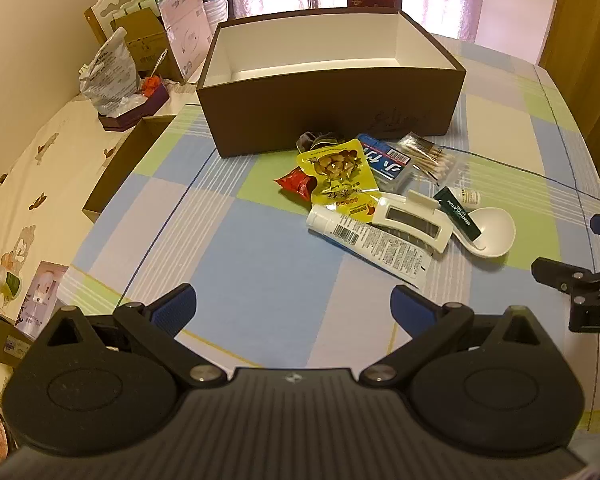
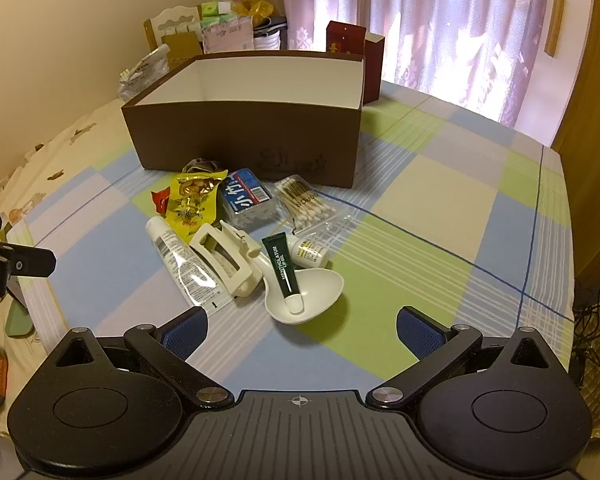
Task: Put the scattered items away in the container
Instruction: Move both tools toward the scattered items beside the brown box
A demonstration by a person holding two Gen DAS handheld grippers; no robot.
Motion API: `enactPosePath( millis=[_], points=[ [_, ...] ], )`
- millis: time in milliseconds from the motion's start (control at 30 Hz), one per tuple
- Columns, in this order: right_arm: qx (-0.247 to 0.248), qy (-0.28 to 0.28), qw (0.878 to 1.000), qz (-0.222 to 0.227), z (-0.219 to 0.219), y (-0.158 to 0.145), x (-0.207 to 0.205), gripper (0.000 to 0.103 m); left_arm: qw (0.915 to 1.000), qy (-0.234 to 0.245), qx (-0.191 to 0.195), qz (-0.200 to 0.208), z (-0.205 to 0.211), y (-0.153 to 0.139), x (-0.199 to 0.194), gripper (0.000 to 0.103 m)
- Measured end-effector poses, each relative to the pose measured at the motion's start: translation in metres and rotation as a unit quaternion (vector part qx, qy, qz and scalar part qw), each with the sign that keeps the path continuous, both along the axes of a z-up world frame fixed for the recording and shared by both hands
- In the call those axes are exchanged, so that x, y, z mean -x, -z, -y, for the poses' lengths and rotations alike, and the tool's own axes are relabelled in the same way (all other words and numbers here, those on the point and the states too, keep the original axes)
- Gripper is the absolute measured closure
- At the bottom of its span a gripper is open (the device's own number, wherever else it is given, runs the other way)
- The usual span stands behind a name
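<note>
clutter sits heaped straight ahead of my right gripper, just this side of the brown box that stands empty beyond it. nearest my right jaws is the white spoon with the green tube lying in its bowl, long axis running away from me. my left gripper has the heap ahead and off to its right, so the right hand is nearer. both grippers tilt down at the cloth, jaws spread wide, holding nothing.

Checked blue-green tablecloth is backed by backlit pink lace curtains, flanked by cream plaster wall.
</note>
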State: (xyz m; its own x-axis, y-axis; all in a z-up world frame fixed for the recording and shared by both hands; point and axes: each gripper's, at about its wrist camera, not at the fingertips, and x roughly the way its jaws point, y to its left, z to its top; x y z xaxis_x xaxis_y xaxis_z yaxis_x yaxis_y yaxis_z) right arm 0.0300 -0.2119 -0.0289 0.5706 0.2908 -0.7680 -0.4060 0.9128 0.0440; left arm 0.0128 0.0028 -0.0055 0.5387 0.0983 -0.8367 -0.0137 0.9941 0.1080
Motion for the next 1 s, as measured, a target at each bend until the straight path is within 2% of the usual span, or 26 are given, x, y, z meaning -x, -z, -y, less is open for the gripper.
enactPosePath(
  millis=[1000],
  points=[
    [0.006,-0.002,1.0,-0.008,-0.008,0.005,-0.013,0.0,1.0,-0.004,0.004,-0.005,-0.01,0.004,-0.011,0.001]
  ],
)
